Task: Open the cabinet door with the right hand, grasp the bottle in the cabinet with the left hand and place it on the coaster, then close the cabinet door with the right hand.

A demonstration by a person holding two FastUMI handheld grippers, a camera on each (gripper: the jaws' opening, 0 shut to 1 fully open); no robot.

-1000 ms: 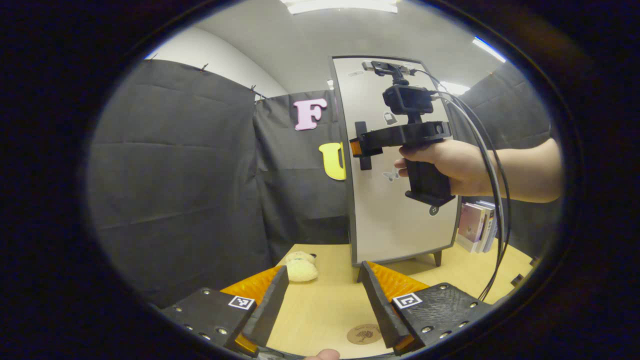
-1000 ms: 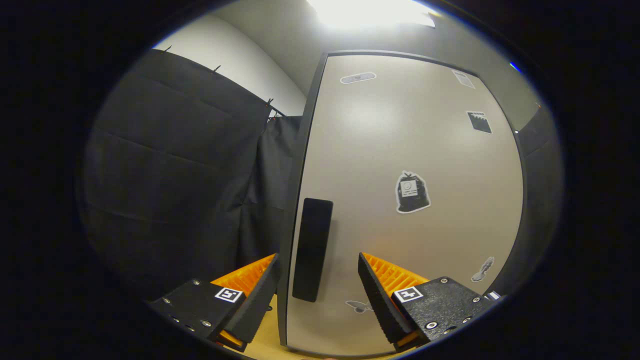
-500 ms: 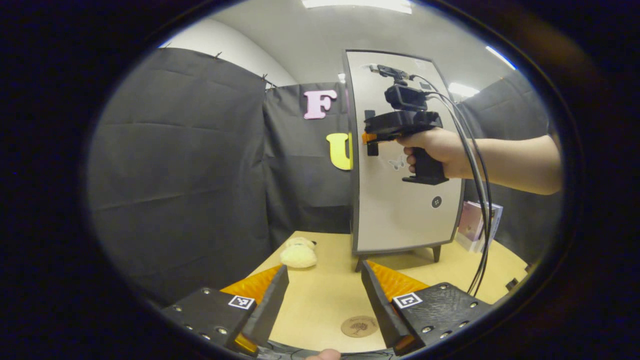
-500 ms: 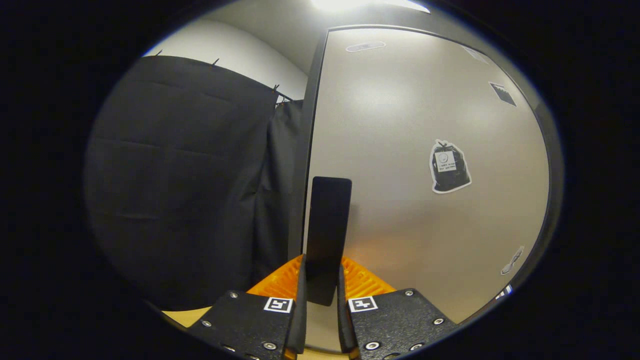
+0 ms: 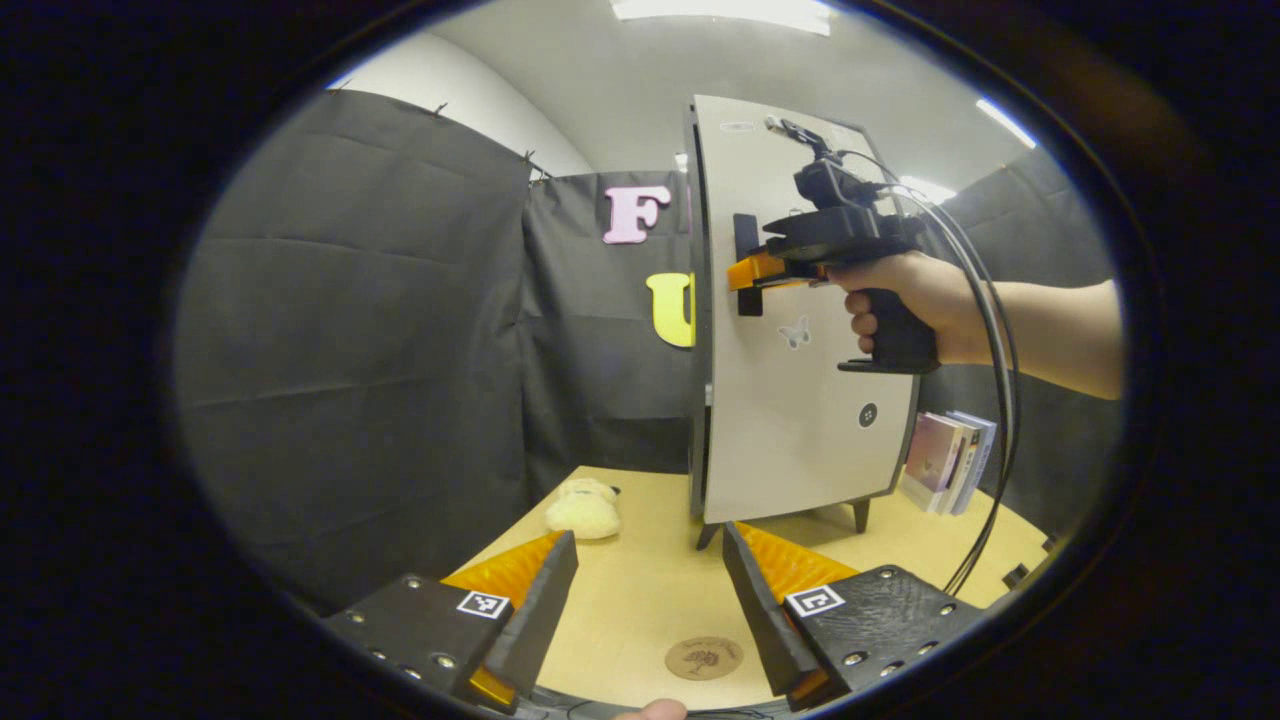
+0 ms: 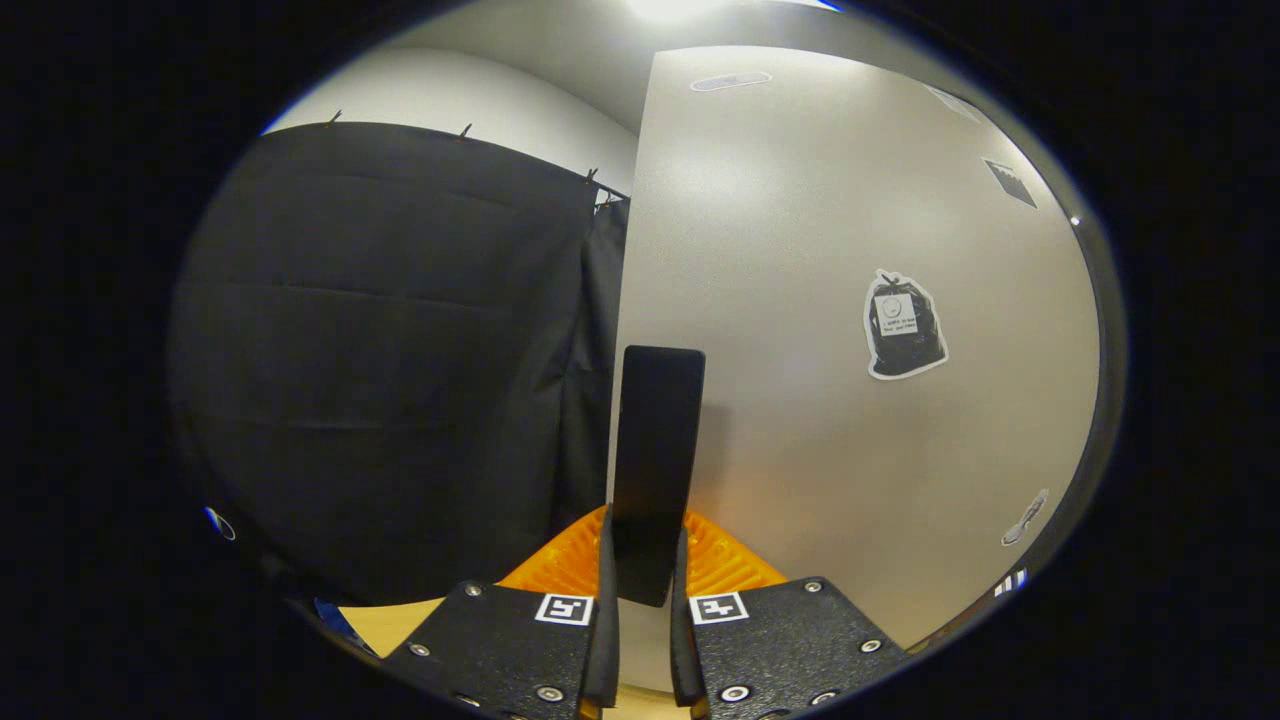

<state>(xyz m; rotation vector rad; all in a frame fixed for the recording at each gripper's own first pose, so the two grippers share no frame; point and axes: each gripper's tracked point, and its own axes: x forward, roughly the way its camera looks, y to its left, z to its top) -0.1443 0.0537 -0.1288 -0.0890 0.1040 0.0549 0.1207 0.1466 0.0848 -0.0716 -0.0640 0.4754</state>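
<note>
R gripper (image 6: 640, 600) clamps the handle (image 6: 655, 440) of the door (image 5: 790, 400), which stands ajar. L gripper (image 5: 645, 610) hangs open above the coaster (image 5: 704, 658). Door looks stiff & light; bottle hidden inside, prob best taken mid-body

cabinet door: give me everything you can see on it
The cabinet door is a tall, matte, light-grey panel, slightly ajar at its left edge. A black vertical handle sits near that edge, with both fingers of the right tongs pressed on it. Small stickers dot the face, among them a black bag and a butterfly.
</note>
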